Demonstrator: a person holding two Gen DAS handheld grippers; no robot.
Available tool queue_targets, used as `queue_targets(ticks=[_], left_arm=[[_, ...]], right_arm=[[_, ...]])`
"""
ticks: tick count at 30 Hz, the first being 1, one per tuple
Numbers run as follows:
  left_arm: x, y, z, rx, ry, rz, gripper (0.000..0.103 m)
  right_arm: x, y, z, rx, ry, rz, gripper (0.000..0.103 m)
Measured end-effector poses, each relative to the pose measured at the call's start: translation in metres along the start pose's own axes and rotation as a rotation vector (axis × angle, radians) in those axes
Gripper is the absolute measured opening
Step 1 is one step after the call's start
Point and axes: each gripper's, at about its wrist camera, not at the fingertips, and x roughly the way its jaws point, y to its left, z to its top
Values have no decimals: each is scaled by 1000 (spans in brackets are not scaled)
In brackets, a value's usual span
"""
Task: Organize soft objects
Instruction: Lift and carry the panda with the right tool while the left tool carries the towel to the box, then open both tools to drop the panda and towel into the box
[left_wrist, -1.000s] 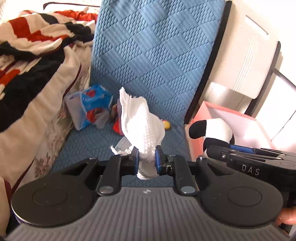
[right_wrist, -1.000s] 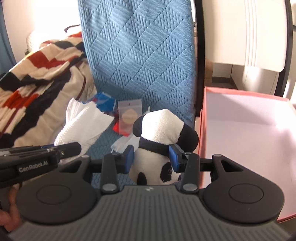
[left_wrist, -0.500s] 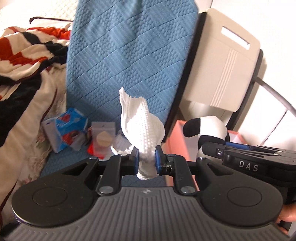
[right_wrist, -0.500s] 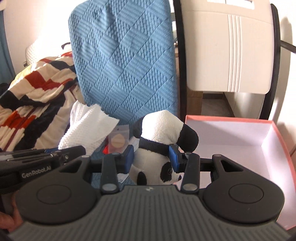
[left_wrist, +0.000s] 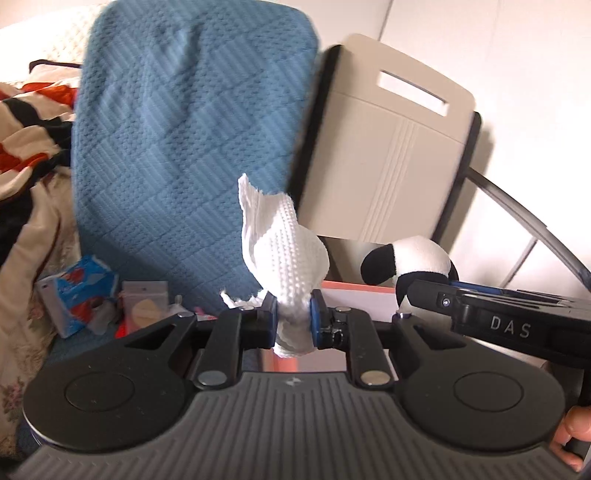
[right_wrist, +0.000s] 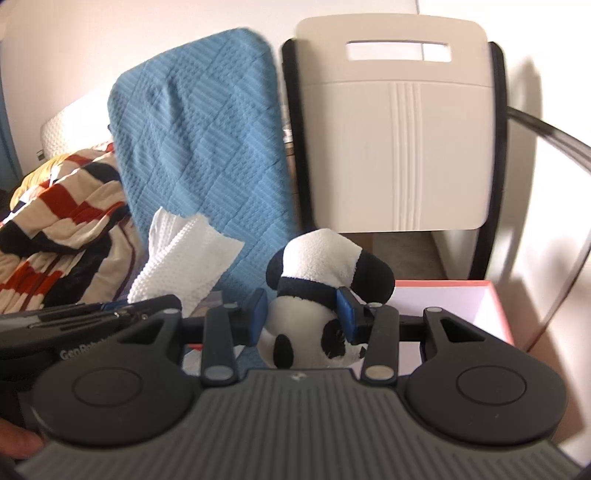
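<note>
My left gripper (left_wrist: 293, 319) is shut on a white waffle-knit cloth (left_wrist: 286, 254) that stands up between its blue pads. The same white cloth (right_wrist: 184, 258) shows at the left of the right wrist view. My right gripper (right_wrist: 302, 314) is shut on a plush panda (right_wrist: 317, 295), pads pressing its black neck band, head downward. The panda (left_wrist: 410, 260) appears at the right of the left wrist view, held in the air above a pink-rimmed box (right_wrist: 495, 299) with a white inside. Both grippers hang side by side over the box's near-left edge.
A blue quilted chair back (left_wrist: 192, 147) stands behind, with a beige chair back (right_wrist: 399, 129) to its right. On the blue seat lie a blue-and-red tissue pack (left_wrist: 81, 291) and a small clear packet (left_wrist: 144, 302). A striped blanket (right_wrist: 62, 221) is piled at left.
Both grippers have risen and swung right, carrying the cloth and the panda from over the blue seat toward the pink box. The grips are unchanged.
</note>
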Motion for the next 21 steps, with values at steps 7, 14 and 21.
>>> queue_targets(ticks=[7, 14, 21], left_arm=[[43, -44, -20, 67, 59, -30, 21], [101, -72, -67, 115, 166, -50, 21], [146, -89, -106, 145, 279, -62, 21]], right_arm=[[2, -54, -22, 65, 18, -55, 44], [27, -106, -66, 150, 121, -129, 44], [58, -138, -105, 213, 236, -161, 33]])
